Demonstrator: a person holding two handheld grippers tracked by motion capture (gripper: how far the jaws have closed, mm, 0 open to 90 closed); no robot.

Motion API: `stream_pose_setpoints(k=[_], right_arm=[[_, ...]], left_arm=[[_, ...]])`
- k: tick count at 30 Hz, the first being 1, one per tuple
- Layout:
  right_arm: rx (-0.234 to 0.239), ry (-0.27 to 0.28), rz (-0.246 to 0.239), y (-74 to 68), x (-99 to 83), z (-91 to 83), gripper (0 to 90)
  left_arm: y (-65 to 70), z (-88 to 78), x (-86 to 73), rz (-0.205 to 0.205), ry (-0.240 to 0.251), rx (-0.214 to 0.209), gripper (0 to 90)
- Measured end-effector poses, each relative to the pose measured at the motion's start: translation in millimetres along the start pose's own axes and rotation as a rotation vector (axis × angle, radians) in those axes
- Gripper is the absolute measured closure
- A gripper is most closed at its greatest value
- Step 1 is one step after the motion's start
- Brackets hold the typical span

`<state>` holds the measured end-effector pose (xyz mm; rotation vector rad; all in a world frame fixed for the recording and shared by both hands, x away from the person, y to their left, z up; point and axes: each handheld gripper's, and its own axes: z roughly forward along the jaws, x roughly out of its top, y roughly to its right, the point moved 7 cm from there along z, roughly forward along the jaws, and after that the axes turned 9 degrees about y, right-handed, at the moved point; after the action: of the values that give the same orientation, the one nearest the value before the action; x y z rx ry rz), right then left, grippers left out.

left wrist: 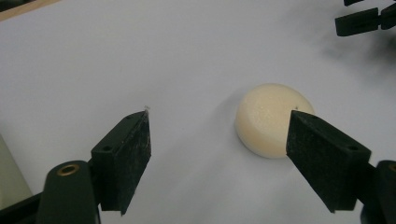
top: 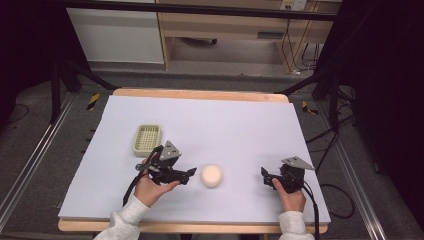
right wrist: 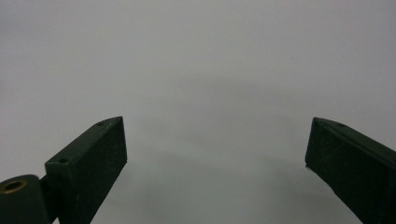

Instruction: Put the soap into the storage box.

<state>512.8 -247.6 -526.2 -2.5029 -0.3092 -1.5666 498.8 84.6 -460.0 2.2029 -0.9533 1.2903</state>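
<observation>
A cream, round, dome-shaped object (top: 211, 175) lies on the white table sheet (top: 225, 125), near the front middle. My left gripper (top: 190, 173) is just left of it, jaws open and pointing at it. In the left gripper view the cream object (left wrist: 266, 119) sits a little ahead of the open left gripper (left wrist: 219, 121), off toward the right jaw, which covers its lower right edge. My right gripper (top: 265, 176) stands open to the right of the object, apart from it. In the right gripper view the right gripper (right wrist: 217, 130) has only bare sheet between its jaws.
A small pale green basket (top: 147, 139) sits on the sheet behind my left hand. The right gripper's jaw tips (left wrist: 359, 21) appear at the top right of the left gripper view. Metal frame legs and cables stand around the table.
</observation>
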Motion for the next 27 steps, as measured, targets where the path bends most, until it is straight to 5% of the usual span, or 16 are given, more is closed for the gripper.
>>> stream_pose_setpoints(k=[27], right_arm=[[0.002, 0.0, -0.003, 0.2, 0.0, 0.2, 5.4]], left_arm=[[26.0, 23.2, 1.2, 0.038, -0.05, -0.052, 19.7]])
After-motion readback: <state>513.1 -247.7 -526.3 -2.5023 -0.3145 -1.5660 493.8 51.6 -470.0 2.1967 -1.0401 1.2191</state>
